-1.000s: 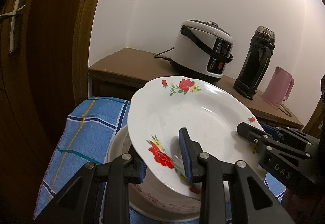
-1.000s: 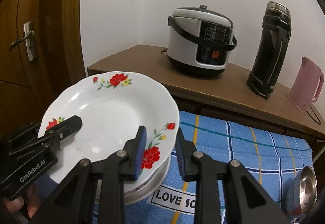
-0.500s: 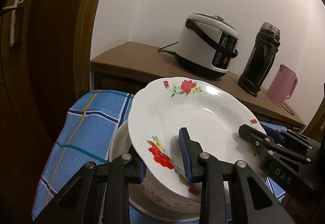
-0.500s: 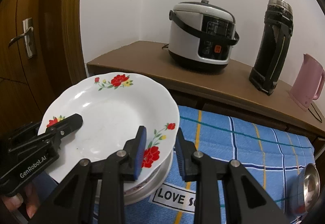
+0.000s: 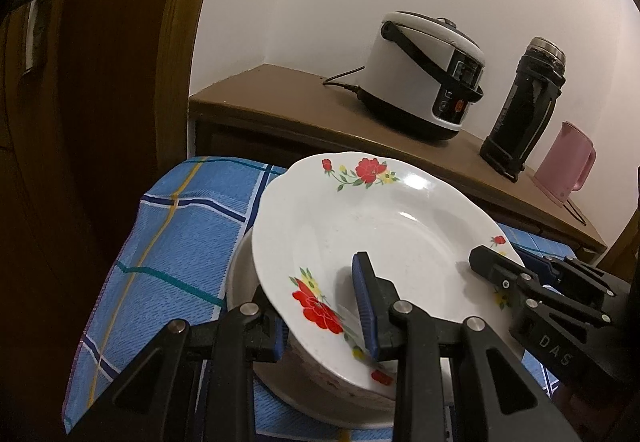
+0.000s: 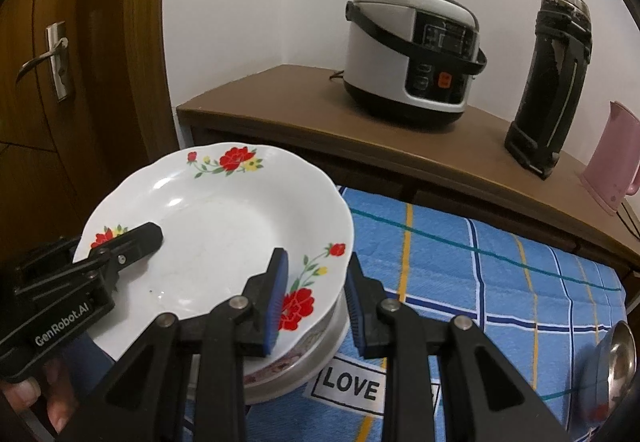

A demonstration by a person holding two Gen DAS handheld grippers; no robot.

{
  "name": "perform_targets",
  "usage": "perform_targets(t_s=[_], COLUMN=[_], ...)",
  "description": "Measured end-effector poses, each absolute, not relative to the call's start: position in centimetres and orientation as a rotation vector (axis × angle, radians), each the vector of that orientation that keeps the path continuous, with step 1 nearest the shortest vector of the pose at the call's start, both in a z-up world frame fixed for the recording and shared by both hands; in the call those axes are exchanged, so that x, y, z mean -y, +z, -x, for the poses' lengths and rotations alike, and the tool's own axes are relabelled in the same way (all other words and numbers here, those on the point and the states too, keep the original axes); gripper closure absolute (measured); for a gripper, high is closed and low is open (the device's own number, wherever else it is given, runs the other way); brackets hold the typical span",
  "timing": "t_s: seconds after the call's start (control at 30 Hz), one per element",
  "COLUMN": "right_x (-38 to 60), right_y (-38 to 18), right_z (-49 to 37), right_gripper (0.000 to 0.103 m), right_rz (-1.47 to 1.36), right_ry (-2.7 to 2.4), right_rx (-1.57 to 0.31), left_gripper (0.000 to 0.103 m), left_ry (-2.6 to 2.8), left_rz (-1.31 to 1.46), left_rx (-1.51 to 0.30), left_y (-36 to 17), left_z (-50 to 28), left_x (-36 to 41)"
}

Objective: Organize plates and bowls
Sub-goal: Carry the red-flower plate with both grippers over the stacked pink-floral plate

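Note:
A white plate with red flowers hangs tilted just above a stack of white dishes on the blue checked cloth. My left gripper is shut on the plate's near rim, one blue pad on top and one below. In the right wrist view, my right gripper is shut on the opposite rim of the same plate. The left gripper shows at the left there, with a hand under it. The stack sits beneath the plate.
A brown sideboard behind the cloth carries a rice cooker, a black flask and a pink kettle. A wooden door with a handle stands at the left. A steel bowl lies on the cloth at the right.
Both views have tipped slightly downward, so the sideboard sits higher in the pictures. The plate stays in both grips over the stack.

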State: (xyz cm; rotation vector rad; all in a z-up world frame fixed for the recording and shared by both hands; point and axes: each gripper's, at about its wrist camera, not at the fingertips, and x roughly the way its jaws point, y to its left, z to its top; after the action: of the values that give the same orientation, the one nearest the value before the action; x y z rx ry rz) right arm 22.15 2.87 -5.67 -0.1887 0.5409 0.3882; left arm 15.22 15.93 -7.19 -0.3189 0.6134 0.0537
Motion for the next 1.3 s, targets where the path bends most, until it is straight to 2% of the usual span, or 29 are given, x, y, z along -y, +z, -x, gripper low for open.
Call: perform_targets(t_s=[1.3], right_x=[-3.2], right_y=[-6.9], right_z=[-22.6], right_gripper=[0.075], right_rz=[0.198], right_ry=[0.395], right_rx=[-0.565], left_gripper=[0.071], left_ry=[0.024], left_rz=[0.334], left_rx=[-0.674], left_y=[-7.7], left_z=[-15.4], left_x=[-16.0])
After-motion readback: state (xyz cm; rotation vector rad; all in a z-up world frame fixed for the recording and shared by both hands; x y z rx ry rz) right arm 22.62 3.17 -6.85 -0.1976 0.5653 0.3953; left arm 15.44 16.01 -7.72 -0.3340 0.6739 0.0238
